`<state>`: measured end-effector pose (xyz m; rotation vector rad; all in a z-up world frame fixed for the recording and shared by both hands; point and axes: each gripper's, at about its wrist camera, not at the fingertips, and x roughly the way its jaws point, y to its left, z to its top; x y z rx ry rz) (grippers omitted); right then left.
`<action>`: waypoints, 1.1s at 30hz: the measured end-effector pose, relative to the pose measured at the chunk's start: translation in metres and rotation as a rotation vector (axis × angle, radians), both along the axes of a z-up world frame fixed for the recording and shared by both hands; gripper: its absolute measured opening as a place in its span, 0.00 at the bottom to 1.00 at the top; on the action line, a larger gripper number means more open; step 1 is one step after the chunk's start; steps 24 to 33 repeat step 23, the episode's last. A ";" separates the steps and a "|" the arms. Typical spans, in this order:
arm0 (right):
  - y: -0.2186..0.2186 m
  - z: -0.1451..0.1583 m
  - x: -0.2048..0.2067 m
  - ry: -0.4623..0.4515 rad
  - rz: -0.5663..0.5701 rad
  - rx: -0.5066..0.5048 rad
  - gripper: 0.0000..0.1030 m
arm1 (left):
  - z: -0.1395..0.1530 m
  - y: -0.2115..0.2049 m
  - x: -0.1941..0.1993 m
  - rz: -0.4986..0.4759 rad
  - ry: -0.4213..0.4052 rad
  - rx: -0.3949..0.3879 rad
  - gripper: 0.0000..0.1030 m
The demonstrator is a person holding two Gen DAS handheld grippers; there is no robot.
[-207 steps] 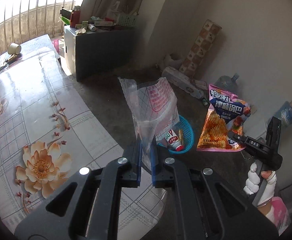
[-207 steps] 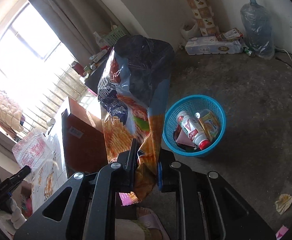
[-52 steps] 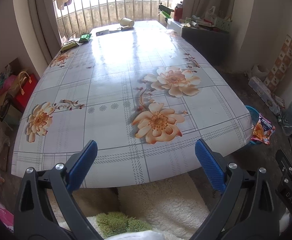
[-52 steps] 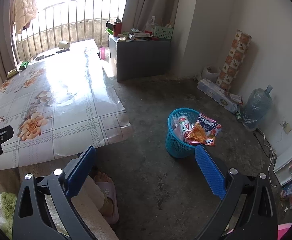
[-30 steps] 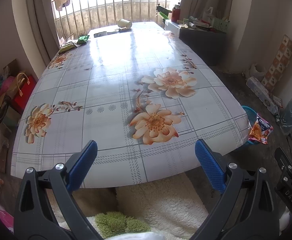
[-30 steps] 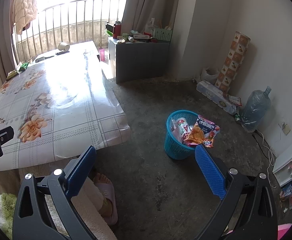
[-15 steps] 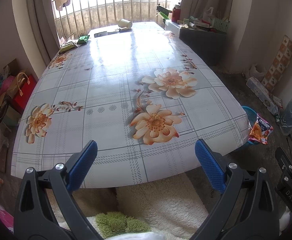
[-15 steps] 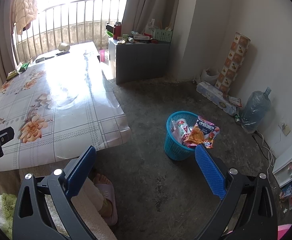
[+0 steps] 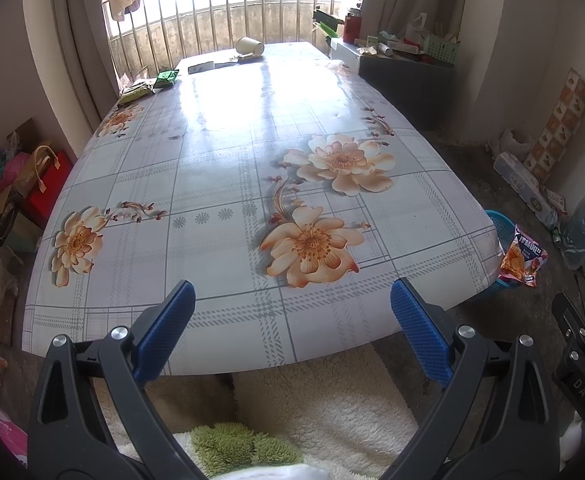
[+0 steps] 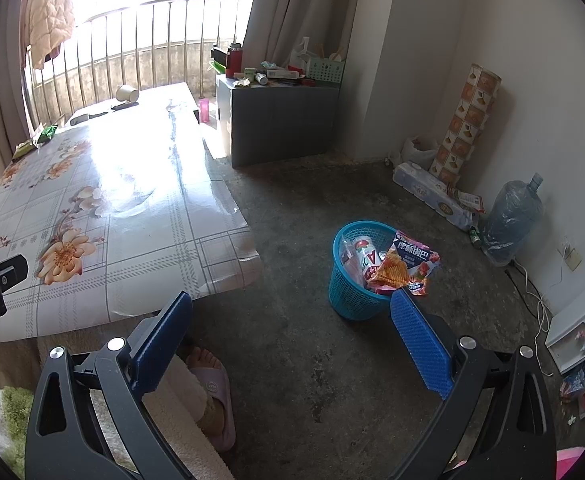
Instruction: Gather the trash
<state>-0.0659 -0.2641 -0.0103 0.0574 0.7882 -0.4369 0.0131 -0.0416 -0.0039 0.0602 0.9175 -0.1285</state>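
Chinese-lettered snack bag tops blue basket; both hand-held grippers spread, empty.

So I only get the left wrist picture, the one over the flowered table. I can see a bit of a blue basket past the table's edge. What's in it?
Observer: From the right wrist view, the blue basket stands on the bare floor and holds a snack bag that sticks out over its rim.
Operator: Anything else inside?
Observer: Yes, a white bottle with red print lies in it beside the bag, with some clear plastic next to it.
Operator: And is the other gripper carrying something?
Observer: No. The right gripper is open with nothing between its blue pads.
Operator: Is anybody standing there?
Observer: A foot in a pink slipper shows just under the table's near edge.
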 end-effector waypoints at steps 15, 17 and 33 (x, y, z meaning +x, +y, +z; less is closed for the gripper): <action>-0.001 0.000 -0.003 -0.001 -0.001 -0.001 0.94 | 0.000 0.001 0.000 0.000 0.001 0.000 0.92; -0.001 0.000 -0.003 -0.002 -0.001 -0.001 0.94 | 0.000 0.001 0.000 0.001 0.002 0.000 0.92; -0.001 0.001 -0.004 -0.003 -0.002 -0.001 0.94 | -0.003 0.003 -0.002 0.004 0.010 -0.003 0.92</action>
